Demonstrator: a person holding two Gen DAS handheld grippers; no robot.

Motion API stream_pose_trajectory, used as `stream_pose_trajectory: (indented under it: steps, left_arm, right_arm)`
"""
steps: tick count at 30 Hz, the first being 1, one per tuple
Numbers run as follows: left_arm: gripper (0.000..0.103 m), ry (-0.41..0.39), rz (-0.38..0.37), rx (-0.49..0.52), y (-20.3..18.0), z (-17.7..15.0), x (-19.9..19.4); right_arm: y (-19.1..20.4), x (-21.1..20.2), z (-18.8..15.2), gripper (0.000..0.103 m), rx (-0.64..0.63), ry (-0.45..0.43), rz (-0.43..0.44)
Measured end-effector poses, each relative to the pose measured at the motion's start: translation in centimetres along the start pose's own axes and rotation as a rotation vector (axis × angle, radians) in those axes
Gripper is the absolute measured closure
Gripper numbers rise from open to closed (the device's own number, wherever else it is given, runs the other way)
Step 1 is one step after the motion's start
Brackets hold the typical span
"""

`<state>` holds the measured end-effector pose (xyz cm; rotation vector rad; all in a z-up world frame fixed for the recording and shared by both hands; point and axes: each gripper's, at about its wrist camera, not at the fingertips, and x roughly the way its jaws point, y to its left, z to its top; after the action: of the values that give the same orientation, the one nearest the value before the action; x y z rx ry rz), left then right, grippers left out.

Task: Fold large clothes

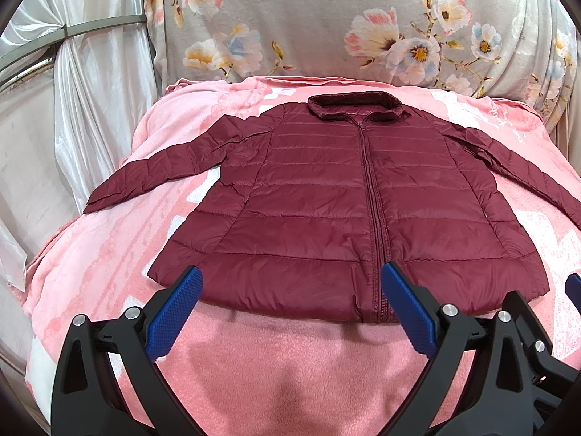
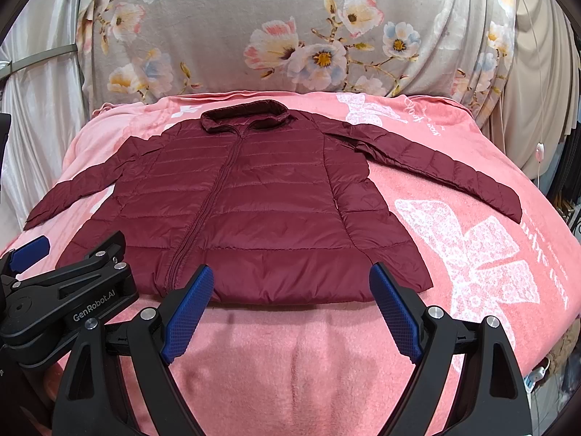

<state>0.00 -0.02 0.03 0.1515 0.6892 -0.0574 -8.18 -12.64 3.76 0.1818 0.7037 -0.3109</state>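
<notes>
Jacket (image 1: 326,196), maroon and quilted, lies flat and zipped on a pink blanket (image 1: 254,356), collar at the far end, hem at the near edge, both sleeves spread out to left and right. Nothing is folded yet, so the task looks to be at its very start.

The left tongs (image 1: 290,305) hang just short of the hem, spread wide and holding nothing; the zip's lower end sits just inside the right finger. The right tongs (image 2: 290,301) are likewise spread and empty, poised before the right half of the hem. The two sit close side by side.

Risks, as I judge them:
- The shell looks slick and puffy. A shallow pinch may catch only the top layer, so the front lifts while the back stays down and the fold comes out skewed.
- The blanket is soft and fleecy; a low grab at the hem could take blanket along with jacket and drag the whole bed of cloth.
- The right sleeve (image 2: 435,167) reaches far out toward the blanket's right edge; a careless sweep could push it over.
- With the tongs so near each other, crossing paths could knock them together.
</notes>
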Motion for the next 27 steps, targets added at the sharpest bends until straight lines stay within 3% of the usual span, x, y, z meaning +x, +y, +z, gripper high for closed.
stream_pose_trajectory:
  steps: [14, 27]
  left_arm:
    - [0.007, 0.012, 0.002, -0.010, 0.5, 0.0, 0.4]
    - [0.007, 0.054, 0.053, -0.013, 2.6, -0.4, 2.9]
  right_arm:
    - [0.0, 0.3, 0.1, 0.017, -0.008, 0.000, 0.001]
    - [-1.6, 3.0, 0.5, 0.017, 0.003, 0.047, -0.009]
